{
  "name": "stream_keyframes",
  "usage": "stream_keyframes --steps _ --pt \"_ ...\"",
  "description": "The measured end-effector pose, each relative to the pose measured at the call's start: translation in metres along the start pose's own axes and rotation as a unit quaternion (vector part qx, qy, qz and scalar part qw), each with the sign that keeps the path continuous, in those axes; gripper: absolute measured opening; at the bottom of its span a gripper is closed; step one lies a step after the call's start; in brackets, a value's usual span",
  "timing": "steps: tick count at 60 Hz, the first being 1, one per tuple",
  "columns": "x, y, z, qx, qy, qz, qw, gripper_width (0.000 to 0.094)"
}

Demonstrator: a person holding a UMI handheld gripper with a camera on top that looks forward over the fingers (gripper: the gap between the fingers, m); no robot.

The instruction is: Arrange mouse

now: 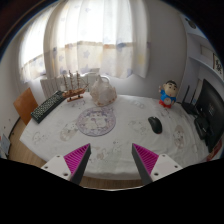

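A small black mouse (154,124) lies on the pale patterned tablecloth (120,135) at the right side of the table, well beyond my right finger. My gripper (111,160) hovers over the near table edge, its fingers wide apart with pink pads (76,157) showing, and nothing stands between them.
A black keyboard (47,105) lies at the far left next to a wooden rack (72,90). A round lace doily (96,122) lies at the middle, a glass vase (102,90) behind it. A doll figure (168,95) and a dark monitor (208,105) stand at the right.
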State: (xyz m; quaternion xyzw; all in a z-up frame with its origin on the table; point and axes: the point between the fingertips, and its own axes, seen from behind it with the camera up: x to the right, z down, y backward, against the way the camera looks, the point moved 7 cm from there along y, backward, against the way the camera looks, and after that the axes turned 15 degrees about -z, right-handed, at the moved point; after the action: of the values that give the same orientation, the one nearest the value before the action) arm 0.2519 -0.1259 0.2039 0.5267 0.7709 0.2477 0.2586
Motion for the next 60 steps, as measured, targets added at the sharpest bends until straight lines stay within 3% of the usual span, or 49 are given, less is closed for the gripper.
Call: stream_keyframes --steps 28,60 --pt "0.144 0.014 0.027 0.015 -0.034 0.082 0.996 0.0855" --pt "0.27 -0.08 0.018 0.071 -0.029 0.099 0.992 0.0856"
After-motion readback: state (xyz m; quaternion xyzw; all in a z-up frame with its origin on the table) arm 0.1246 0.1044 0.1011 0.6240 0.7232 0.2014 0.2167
